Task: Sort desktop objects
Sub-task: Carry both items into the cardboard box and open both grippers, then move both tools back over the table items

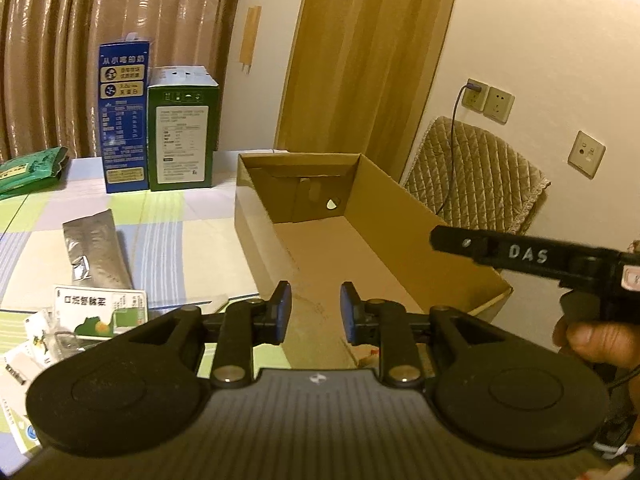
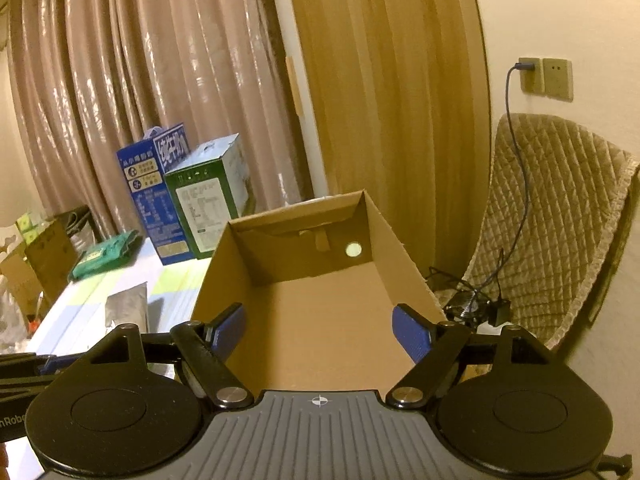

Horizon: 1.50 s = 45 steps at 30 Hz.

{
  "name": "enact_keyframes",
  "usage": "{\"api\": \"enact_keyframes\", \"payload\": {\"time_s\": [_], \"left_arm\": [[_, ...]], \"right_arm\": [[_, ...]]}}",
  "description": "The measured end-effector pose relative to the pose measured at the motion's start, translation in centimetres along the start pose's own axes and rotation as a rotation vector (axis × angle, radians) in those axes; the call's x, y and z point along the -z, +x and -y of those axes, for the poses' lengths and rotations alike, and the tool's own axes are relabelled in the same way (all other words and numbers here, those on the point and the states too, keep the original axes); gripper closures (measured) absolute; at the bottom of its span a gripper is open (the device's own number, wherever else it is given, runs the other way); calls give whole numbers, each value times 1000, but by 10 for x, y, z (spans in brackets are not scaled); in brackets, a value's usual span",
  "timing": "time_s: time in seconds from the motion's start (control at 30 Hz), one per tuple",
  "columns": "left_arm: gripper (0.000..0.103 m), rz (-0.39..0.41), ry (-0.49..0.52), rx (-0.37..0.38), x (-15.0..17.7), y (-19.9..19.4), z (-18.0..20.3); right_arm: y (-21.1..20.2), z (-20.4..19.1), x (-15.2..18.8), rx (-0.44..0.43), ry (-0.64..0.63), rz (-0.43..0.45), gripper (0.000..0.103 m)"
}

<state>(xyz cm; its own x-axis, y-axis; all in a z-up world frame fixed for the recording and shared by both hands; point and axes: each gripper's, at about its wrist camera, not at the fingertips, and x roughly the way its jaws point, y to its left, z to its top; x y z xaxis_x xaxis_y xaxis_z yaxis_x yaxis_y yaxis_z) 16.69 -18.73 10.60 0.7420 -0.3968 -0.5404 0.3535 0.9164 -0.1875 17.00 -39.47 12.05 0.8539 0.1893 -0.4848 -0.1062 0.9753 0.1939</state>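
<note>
Two views came back to me. Through the left wrist camera, my left gripper (image 1: 316, 312) hung over the near corner of the open cardboard box (image 1: 400, 200), its jaws set narrow with nothing between them. To its left on the bench (image 1: 168, 216) lay a silver foil pouch (image 1: 96, 248) and, nearer, a white-and-green card packet (image 1: 100, 312) among loose papers. A blue carton (image 1: 122, 120) and a green carton (image 1: 184, 136) stood upright side by side at the far edge, with a green bag (image 1: 32, 172) lying off to the left.

Through the right wrist camera, my right gripper (image 2: 320, 336) hovered above the box (image 2: 392, 232), jaws spread wide and holding nothing. A quilted chair (image 2: 560, 220) stood beyond the box on the right.
</note>
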Motion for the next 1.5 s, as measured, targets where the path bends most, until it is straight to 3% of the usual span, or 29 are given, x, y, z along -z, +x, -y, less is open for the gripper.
{"api": "enact_keyframes", "payload": {"time_s": [0.2, 0.43, 0.5, 0.63, 0.77, 0.93, 1.2, 1.5], "left_arm": [[72, 12, 6, -14, 6, -15, -6], [48, 32, 19, -40, 10, -41, -19], [36, 45, 14, -52, 13, -51, -26], [33, 55, 20, -96, 18, -73, -40], [12, 72, 33, -139, 31, -100, -56], [3, 49, 39, -221, 63, -129, -86], [1, 2, 18, -318, 93, -150, -136], [1, -57, 33, -336, 110, -137, -165]], "right_arm": [[-17, -14, 2, -16, 8, -3, 21], [-29, -51, 12, -59, -37, -25, 11], [-30, -63, 16, -71, -53, -33, 9], [-33, -82, 28, -97, -61, -48, 8], [-39, -103, 47, -151, -90, -59, 2], [-34, -131, 74, -211, -138, -99, 2], [-14, -157, 110, -247, -212, -174, 2], [0, -170, 118, -293, -316, -177, 2]]}}
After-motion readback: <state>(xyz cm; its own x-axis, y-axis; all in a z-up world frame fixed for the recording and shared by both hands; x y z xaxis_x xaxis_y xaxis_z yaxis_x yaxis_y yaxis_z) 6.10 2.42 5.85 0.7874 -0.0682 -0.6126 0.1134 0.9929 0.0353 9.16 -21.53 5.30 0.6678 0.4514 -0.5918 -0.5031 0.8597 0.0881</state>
